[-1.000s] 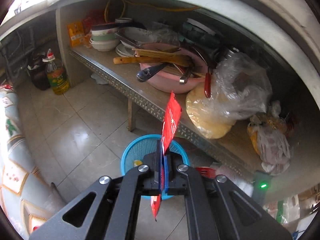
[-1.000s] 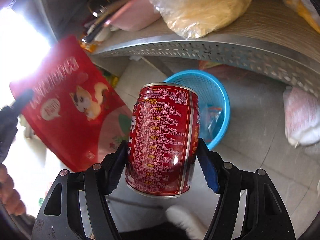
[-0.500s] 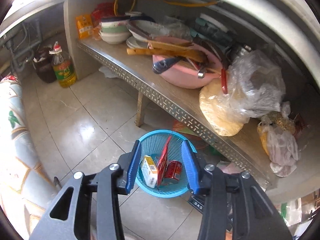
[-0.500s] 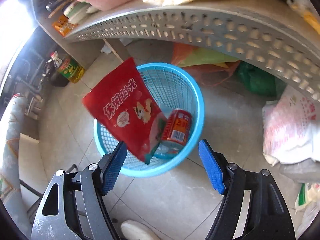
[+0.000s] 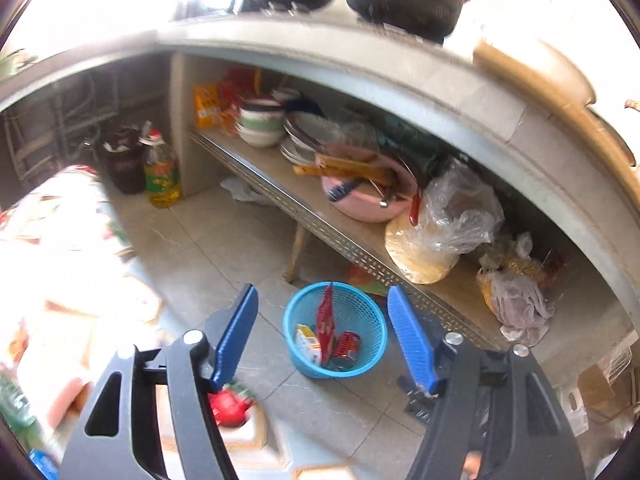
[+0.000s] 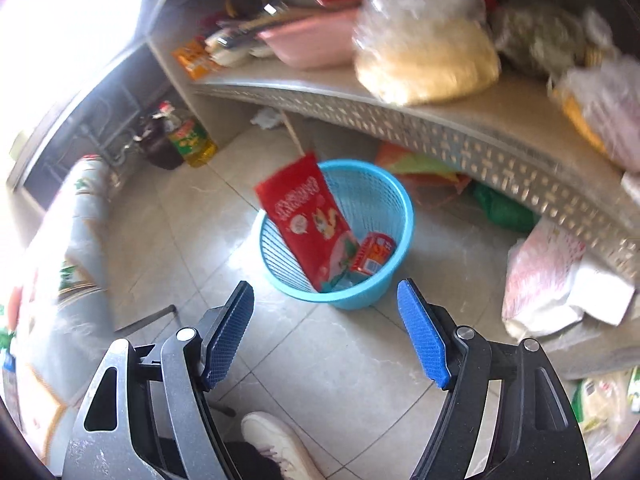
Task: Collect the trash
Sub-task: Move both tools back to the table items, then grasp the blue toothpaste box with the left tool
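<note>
Right wrist view: red snack bag (image 6: 310,220) and red can (image 6: 372,252) lie in the blue basket (image 6: 394,280) at mid-frame, so with the right gripper (image 6: 326,330) and left gripper (image 5: 322,334) just spread wider and empty, the drop looks done and next comes finding more trash.

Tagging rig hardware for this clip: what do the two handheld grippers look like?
Both match. The left gripper and right gripper have black angular linkage arms with triangular cut-outs, round silver pivot bolts, and jaws faced with blue ribbed pads. No cables or markings show. A white shoe shows below the right one.
</note>
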### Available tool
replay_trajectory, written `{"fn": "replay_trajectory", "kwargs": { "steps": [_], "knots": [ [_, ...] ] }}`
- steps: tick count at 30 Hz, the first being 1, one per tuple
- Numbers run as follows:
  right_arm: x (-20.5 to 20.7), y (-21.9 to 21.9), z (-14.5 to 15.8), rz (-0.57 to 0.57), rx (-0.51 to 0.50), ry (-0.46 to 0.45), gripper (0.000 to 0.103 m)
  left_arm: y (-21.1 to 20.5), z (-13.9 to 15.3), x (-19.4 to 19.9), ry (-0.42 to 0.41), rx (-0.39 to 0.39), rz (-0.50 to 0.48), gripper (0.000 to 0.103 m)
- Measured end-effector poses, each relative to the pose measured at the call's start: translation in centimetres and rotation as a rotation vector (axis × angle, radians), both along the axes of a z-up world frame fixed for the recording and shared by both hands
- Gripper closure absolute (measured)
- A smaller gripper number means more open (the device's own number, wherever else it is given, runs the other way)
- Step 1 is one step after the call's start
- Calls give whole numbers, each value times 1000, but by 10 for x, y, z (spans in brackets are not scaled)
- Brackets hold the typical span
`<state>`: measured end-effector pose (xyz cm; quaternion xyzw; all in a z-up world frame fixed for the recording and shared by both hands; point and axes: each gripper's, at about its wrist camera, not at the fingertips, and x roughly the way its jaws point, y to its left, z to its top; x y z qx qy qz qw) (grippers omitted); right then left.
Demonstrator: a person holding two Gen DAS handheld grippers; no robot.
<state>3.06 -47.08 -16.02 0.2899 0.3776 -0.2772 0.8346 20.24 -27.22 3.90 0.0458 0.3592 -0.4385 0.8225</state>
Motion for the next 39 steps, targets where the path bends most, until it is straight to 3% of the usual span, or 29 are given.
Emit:
{"fn": "replay_trajectory", "kwargs": {
  "steps": [4,9,20,27,29,31,39],
  "knots": [
    [-3,19,39,65,-66,-59,22,66,12,-16,-53,-20,66,28],
    [-4,40,85,144,-85,-145,19,157,11,-39,-102,-8,192,22],
    [23,107,142,367,-74,-241,18,313,-23,-88,-126,42,407,12],
    [54,171,146,572,-14,-226,18,349,-52,-86,-111,53,432,9],
    [63,187,144,626,11,-218,18,353,-61,-72,-74,39,415,8],
    [71,202,142,668,19,-205,18,356,-72,-50,-32,67,437,8],
    [81,233,146,759,25,-186,18,367,-108,5,-1,198,429,8]
  ]
}}
